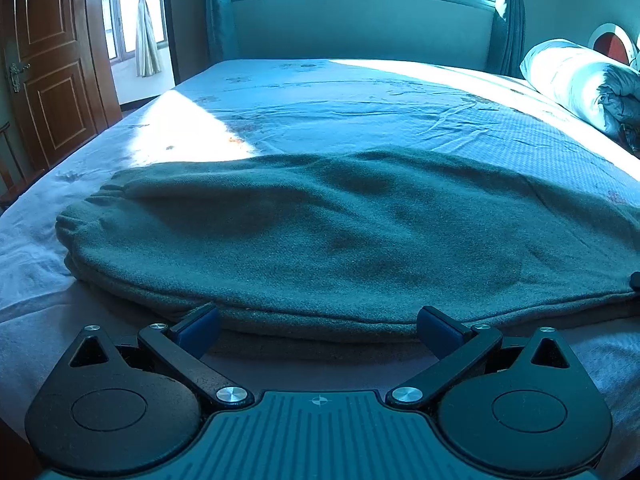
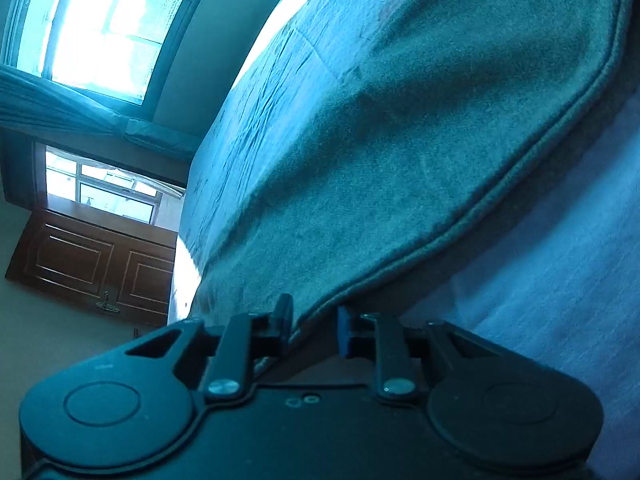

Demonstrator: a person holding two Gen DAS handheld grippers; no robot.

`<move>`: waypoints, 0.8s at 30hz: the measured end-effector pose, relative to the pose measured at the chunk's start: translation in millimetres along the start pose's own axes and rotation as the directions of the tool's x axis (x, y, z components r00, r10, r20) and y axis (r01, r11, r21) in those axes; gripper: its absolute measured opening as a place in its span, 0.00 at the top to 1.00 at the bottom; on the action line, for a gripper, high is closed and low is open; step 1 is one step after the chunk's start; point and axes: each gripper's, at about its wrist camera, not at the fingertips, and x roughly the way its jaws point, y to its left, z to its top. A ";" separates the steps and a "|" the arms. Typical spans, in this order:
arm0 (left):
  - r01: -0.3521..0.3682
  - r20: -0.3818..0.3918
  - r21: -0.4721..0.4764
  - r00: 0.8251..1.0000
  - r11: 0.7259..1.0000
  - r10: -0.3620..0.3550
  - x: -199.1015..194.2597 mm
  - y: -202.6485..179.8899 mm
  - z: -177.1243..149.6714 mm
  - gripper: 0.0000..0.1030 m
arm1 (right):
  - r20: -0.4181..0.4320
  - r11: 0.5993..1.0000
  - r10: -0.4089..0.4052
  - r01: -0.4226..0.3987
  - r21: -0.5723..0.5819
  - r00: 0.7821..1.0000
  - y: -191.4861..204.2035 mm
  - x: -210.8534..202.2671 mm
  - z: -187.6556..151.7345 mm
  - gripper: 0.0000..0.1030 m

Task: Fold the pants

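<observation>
The grey-green fleece pants [image 1: 340, 232] lie flat on the pale bedsheet [image 1: 360, 112], just ahead of the left gripper [image 1: 318, 326], whose jaws stand spread at the hem edge. The right gripper [image 2: 314, 328] pinches the pants' seamed edge between its fingers.

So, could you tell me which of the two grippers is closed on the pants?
The right gripper: its jaws pinch the hemmed edge of the pants. The left gripper stands wide open, just short of the near edge.
</observation>
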 end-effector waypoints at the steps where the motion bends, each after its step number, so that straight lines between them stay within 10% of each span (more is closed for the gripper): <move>1: 0.007 0.002 0.002 1.000 1.000 -0.007 -0.6 -1.6 0.5 0.00 | 0.015 0.999 0.018 -0.017 -0.033 1.000 5.9 -5.9 -2.5 1.00; 8: 0.037 0.005 0.029 0.999 0.999 -0.037 2.9 -24.6 4.1 0.00 | -0.028 0.998 -0.055 0.055 0.002 0.998 -19.5 -8.7 -1.2 1.00; 13: 0.074 0.012 0.059 0.997 0.995 -0.075 5.0 -44.5 9.8 0.00 | 0.138 0.996 -0.084 0.086 -0.011 0.987 -32.7 -76.0 20.8 0.85; 18: 0.095 0.001 0.080 0.995 0.992 -0.096 13.4 -62.9 9.7 0.00 | 0.403 0.980 -0.178 0.123 0.159 0.898 -95.3 -160.4 53.2 0.85; 24: 0.098 -0.041 0.098 0.995 0.990 -0.094 22.9 -70.4 5.6 0.00 | 0.491 0.942 -0.293 0.158 0.297 0.820 -142.0 -187.2 76.8 0.85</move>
